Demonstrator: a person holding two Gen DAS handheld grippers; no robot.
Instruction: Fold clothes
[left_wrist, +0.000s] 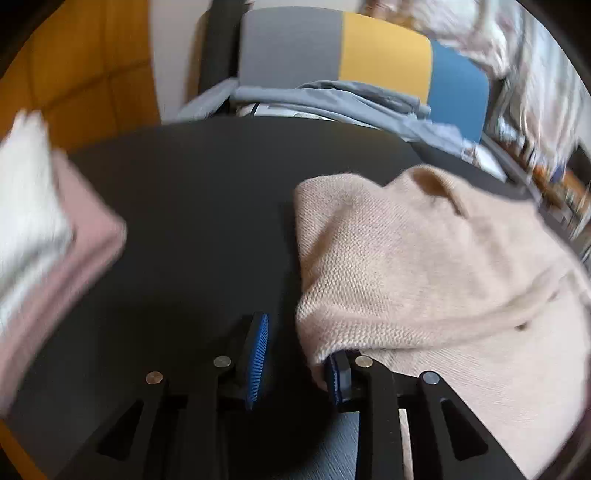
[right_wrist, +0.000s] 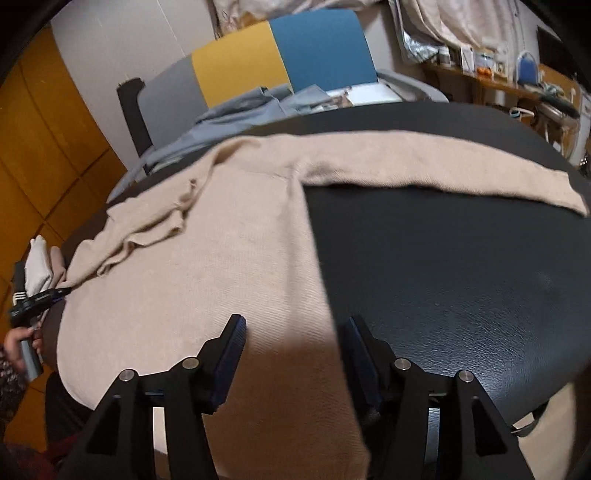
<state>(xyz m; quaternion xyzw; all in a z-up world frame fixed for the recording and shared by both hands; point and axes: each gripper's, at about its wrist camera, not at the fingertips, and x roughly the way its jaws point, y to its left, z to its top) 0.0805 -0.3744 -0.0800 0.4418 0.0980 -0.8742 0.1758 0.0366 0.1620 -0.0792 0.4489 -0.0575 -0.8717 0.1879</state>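
One sleeve (right_wrist: 436, 173) shows only in right view.

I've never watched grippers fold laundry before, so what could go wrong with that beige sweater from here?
The left gripper is open with the beige sweater bunched against only one finger, so a closing pinch may miss or catch a single layer. The long sleeve lies stretched toward the black table's far edge and could drag crooked. The folded pile sits close enough to be knocked.

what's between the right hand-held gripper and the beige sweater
Nothing visible. The right hand-held gripper hangs open directly over the beige sweater's right edge on the black table, with only bare cloth and tabletop between its fingers.
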